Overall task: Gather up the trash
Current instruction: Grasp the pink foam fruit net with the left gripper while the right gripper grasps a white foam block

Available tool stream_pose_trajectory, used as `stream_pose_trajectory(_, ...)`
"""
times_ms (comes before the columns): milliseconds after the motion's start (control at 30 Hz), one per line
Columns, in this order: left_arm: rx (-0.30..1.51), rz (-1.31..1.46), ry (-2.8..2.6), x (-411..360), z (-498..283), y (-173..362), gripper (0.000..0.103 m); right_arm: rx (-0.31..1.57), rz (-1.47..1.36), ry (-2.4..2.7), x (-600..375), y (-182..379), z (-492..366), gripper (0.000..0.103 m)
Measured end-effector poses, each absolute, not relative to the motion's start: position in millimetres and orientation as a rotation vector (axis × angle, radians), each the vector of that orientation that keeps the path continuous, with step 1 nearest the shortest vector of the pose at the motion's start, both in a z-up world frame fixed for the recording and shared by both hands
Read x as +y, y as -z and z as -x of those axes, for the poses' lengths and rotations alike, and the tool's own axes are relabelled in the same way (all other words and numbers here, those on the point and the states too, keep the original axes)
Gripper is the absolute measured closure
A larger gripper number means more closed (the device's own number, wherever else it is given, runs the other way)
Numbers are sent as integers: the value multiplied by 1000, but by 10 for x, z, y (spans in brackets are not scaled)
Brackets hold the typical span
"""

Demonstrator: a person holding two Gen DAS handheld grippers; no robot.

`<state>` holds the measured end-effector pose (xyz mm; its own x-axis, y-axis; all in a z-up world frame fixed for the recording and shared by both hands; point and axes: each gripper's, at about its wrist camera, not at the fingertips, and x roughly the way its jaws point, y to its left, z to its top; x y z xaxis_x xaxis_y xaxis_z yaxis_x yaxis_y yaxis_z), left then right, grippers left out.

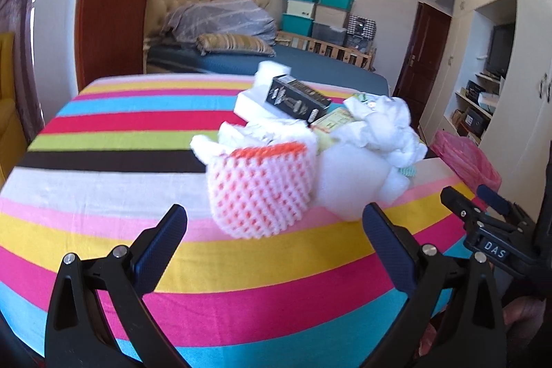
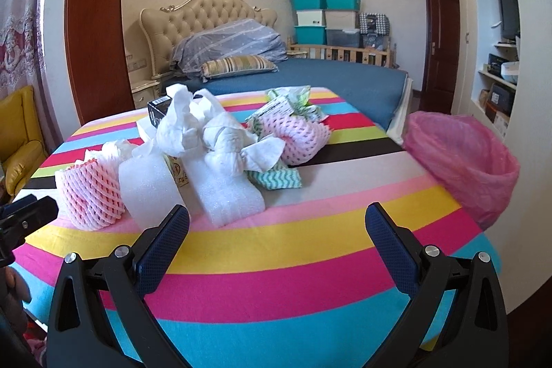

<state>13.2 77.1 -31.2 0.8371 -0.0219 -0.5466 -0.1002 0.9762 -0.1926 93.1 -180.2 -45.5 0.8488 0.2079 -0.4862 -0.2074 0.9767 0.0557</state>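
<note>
A pile of trash lies on the striped tablecloth (image 1: 103, 161). Nearest my left gripper (image 1: 274, 223) is an orange-and-white foam fruit net (image 1: 258, 192), just ahead between the open fingers. Behind it are white foam blocks (image 1: 348, 185), crumpled tissue (image 1: 383, 126) and a black box (image 1: 296, 97). In the right wrist view the same net (image 2: 91, 192), foam blocks (image 2: 224, 192), tissue (image 2: 193, 123), a pink foam net (image 2: 300, 137) and a green zigzag wrapper (image 2: 276, 178) lie ahead of my open, empty right gripper (image 2: 276, 223). A pink bag-lined bin (image 2: 465, 161) stands at the table's right edge.
The right gripper shows at the right of the left wrist view (image 1: 490, 223). The pink bin also shows there (image 1: 465, 157). A bed (image 2: 310, 78) lies behind the table, a yellow armchair (image 2: 20, 133) to the left, shelves (image 2: 500, 85) to the right.
</note>
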Motion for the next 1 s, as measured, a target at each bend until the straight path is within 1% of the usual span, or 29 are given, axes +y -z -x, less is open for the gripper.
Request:
stream_pose_trajectory(167,552,322,-72,1116,-123,334,5,544,-24,-266,-1683,469,-1129,7)
stream_pose_trajectory(367,563,115,-143,1196,-173,337,5,556,-28,-429,-1386,409,-1208,8)
stream_pose_trajectory(433,581,101,-128,1228,-184,364,5,568,8,-472,-1231,423,-1228,15)
stream_pose_trajectory(567,639,82,-81,1222,-198,445,5,592,80,-566,-934,450,-1233,20)
stream_pose_trajectory(600,650,79,-69,1215,-199,465,5,593,95,-576,-888,454,-1223,24)
stream_pose_trajectory(633,661,76,-57,1213,-198,488,5,593,125,-588,-837,474,-1229,33)
stream_pose_trajectory(700,682,69,-32,1196,-230,515,10,598,149,-582,-786,497,-1253,47)
stream_pose_trajectory(767,691,62,-18,1147,-273,525,16,587,125,-603,-854,471,-1220,48)
stream_pose_trajectory(900,686,26,3,998,-386,485,18,518,135,-618,-1022,398,-1024,49)
stream_pose_trajectory(1000,670,-24,12,836,-505,467,18,514,110,-616,-1193,362,-947,49)
